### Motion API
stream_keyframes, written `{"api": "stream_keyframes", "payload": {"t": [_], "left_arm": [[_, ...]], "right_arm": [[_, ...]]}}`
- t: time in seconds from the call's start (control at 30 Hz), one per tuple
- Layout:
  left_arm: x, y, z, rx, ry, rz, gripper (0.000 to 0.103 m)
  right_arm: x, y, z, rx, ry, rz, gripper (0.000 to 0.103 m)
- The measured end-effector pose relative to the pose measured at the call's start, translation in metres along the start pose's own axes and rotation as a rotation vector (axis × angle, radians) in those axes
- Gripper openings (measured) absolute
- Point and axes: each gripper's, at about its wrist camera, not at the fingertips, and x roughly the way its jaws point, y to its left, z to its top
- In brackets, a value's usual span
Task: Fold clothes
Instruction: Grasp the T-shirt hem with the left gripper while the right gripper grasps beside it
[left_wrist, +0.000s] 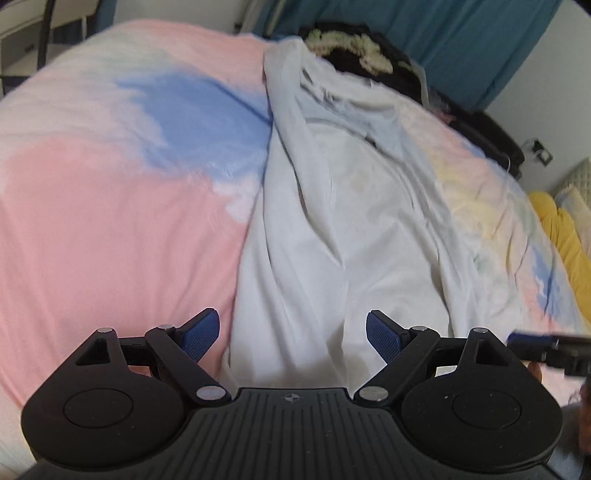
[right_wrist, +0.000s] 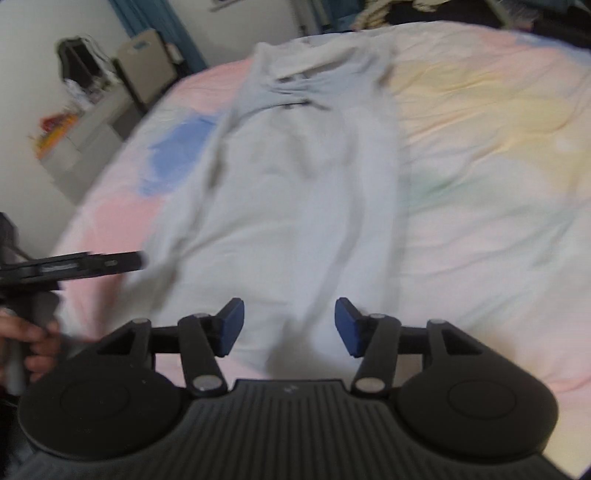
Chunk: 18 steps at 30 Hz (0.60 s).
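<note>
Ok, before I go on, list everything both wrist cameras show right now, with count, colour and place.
Garment: one, white, lying lengthwise down the middle of the bed, rumpled.
Bedcover: one, pink with blue and yellow patches, under the garment.
Dark pile: one, black with cream trim, at the far end of the bed.
Curtain: one, teal, behind the bed.
Yellow cloth: one, right edge of the bed.
Left gripper: blue pads, jaws open over the garment's near end.
Right gripper: blue pads, jaws open over the garment.
Hand: one, gripping the left gripper's handle.
</note>
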Motion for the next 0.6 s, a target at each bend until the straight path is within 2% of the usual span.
{"api": "stream_keyframes", "payload": {"t": [0.03,0.07,0.13,0.2,0.3,0.37,0.4,0.43,0.47,0.5,0.57,0.6], "left_arm": [[0.004,0.000,0.000,0.003,0.026,-0.001,0.089],[0.009,0.000,0.000,0.007,0.052,-0.003,0.089],[0.015,-0.004,-0.002,0.032,0.088,0.020,0.089],[0.020,-0.010,-0.006,0.074,0.130,0.031,0.091],[0.025,-0.012,-0.012,0.097,0.166,0.024,0.091],[0.026,-0.012,-0.015,0.102,0.182,0.010,0.088],[0.026,-0.012,-0.016,0.108,0.185,0.006,0.085],[0.025,-0.012,-0.017,0.108,0.183,0.015,0.069],[0.022,-0.011,-0.014,0.097,0.176,0.031,0.045],[0.017,-0.009,-0.013,0.081,0.168,0.023,0.036],[0.007,-0.004,-0.011,0.048,0.152,0.006,0.017],[-0.007,-0.001,-0.010,0.030,0.128,-0.021,0.015]], "right_arm": [[0.001,-0.013,0.003,0.050,0.021,-0.033,0.059],[0.005,-0.025,0.005,0.116,0.053,-0.029,0.059],[0.018,-0.032,0.007,0.126,0.115,0.000,0.058],[0.032,-0.029,0.005,0.090,0.159,-0.024,0.058],[0.057,-0.012,-0.003,0.009,0.252,-0.009,0.059],[0.065,0.002,-0.010,-0.057,0.288,-0.009,0.059],[0.065,0.007,-0.012,-0.085,0.285,-0.015,0.056],[0.065,0.012,-0.014,-0.110,0.281,-0.019,0.042],[0.063,0.011,-0.014,-0.106,0.274,-0.007,0.033],[0.061,0.011,-0.014,-0.101,0.265,0.006,0.016],[0.046,0.008,-0.013,-0.069,0.226,0.037,0.010],[0.037,0.006,-0.012,-0.052,0.197,0.056,0.009]]}}
